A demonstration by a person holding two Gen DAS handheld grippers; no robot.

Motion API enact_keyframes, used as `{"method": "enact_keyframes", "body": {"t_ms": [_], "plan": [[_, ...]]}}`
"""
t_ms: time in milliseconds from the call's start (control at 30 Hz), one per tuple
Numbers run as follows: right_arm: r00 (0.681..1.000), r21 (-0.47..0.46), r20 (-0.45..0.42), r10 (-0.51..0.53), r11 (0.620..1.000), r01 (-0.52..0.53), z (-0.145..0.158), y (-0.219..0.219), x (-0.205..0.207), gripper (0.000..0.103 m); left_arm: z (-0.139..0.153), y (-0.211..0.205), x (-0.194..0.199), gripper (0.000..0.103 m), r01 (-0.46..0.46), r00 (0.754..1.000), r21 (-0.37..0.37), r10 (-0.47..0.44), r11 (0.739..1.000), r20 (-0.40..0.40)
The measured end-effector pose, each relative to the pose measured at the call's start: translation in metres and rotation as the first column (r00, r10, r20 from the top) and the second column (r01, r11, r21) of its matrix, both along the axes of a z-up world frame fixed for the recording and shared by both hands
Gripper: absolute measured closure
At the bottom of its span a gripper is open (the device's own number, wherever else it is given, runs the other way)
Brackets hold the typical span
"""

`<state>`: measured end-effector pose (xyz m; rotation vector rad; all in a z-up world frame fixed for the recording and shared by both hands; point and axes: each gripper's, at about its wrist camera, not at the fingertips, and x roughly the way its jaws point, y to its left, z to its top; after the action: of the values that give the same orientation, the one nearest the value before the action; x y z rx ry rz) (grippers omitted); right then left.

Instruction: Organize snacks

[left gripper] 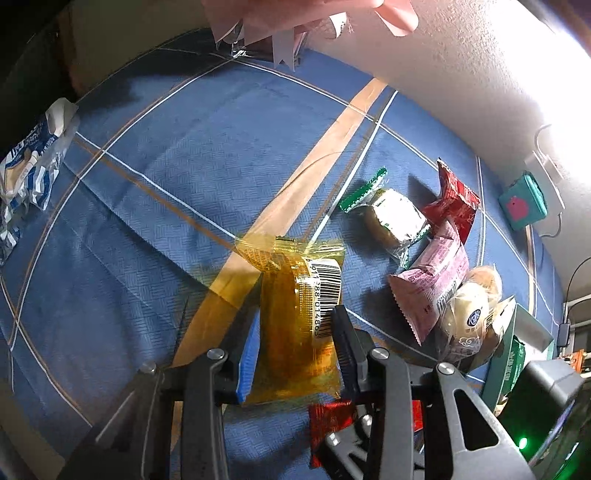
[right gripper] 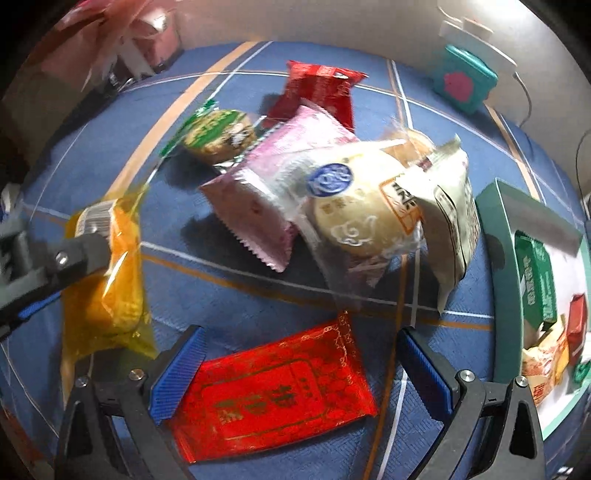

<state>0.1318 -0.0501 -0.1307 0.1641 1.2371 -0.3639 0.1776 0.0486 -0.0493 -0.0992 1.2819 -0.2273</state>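
My left gripper [left gripper: 295, 332] is shut on a yellow-orange snack packet [left gripper: 295, 325], held over the blue cloth; it also shows at the left of the right wrist view [right gripper: 107, 280]. My right gripper [right gripper: 299, 354] is open, its blue-padded fingers [right gripper: 181, 369] either side of a flat red packet [right gripper: 277, 391] lying on the cloth. Behind it lies a pile: a pink packet [right gripper: 266, 192], a clear-wrapped pale bun [right gripper: 362, 206], a green-wrapped pastry [right gripper: 218, 133] and a red packet [right gripper: 317, 88].
A green box [right gripper: 498, 236] with several snacks inside stands at the right. A small teal box [right gripper: 465, 77] sits by the wall. Blue-and-white packets [left gripper: 29, 170] lie at the far left. Pink ribboned wrapping [left gripper: 280, 22] is at the back.
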Motion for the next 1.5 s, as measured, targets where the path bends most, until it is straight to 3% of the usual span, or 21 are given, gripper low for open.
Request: {"method": "enact_keyframes", "body": {"t_ms": [267,700,900,1333,1500], "plan": [[0.999,-0.001,-0.039,0.024,1.0,-0.025,0.002,0.017,-0.017,0.0,0.002,-0.001,-0.003,0.068,0.01,1.0,0.0,-0.01,1.0,-0.002],[0.995,0.141,-0.066,-0.068,0.987,0.077,-0.005,-0.011,-0.039,0.0,0.003,-0.008,-0.025,0.069,0.033,0.999,-0.019,-0.033,0.999,-0.02],[0.996,0.228,-0.025,-0.09,0.969,0.093,-0.006,-0.02,-0.037,0.0,0.006,-0.008,-0.036,0.069,0.038,0.999,-0.005,-0.038,0.999,-0.021],[0.996,0.063,-0.006,-0.085,0.994,0.085,-0.022,0.038,0.016,0.0,0.009,0.007,-0.038,0.069,0.003,1.0,0.053,-0.003,0.999,-0.008],[0.997,0.072,-0.022,-0.075,0.995,0.076,-0.023,0.048,0.007,0.0,0.01,0.0,-0.04,0.069,0.019,1.0,0.076,-0.019,0.997,-0.002]]}}
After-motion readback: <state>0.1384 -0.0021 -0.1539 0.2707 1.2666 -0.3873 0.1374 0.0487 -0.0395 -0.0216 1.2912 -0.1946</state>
